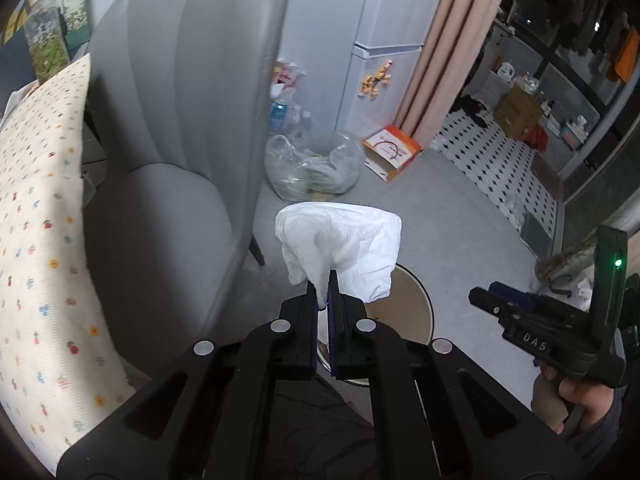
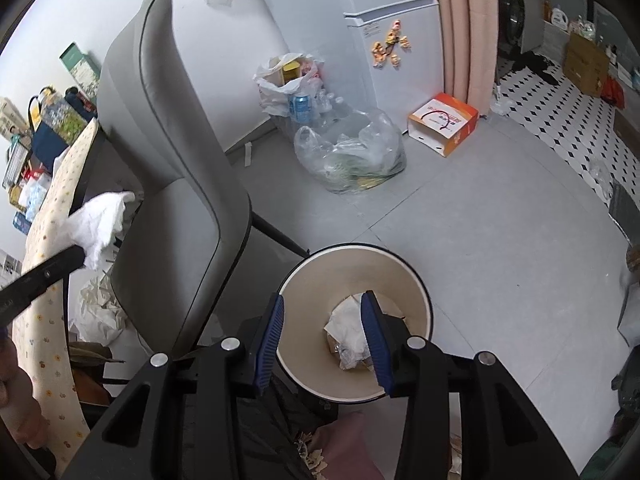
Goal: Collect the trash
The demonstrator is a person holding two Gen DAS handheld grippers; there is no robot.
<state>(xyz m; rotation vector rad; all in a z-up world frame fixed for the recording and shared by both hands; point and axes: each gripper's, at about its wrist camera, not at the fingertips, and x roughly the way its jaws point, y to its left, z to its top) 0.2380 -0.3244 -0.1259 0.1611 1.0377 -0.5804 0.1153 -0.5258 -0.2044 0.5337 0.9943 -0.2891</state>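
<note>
The left gripper [image 1: 324, 292] has its two blue-padded fingers pressed together on one crumpled white paper tissue [image 1: 340, 248], which stands up from the fingertips and spreads wide above them. In the right wrist view the same tissue [image 2: 102, 222] shows at the left edge, held at the tip of the black left tool, beside the grey upholstered chair [image 2: 172, 184].

The right gripper [image 2: 326, 340] holds nothing, and its two fingers stand wide apart. Between and just beyond them sits one round beige waste bin with a dark rim [image 2: 416, 292]. Inside the bin lie some crumpled white paper and clear wrapping [image 2: 348, 336]; how many pieces there are I cannot count, because the right finger covers part of them.

Far beyond the fingers, on the grey floor, stands one clear plastic bag full of rubbish [image 2: 352, 160]. Behind it there is one white plastic bag [image 2: 284, 80] against the wall, and to the right lies one orange and white cardboard box [image 2: 442, 122] near the white refrigerator [image 2: 396, 20]. To the left of the left fingers hangs a cream cloth with small coloured dots [image 1: 40, 220].
</note>
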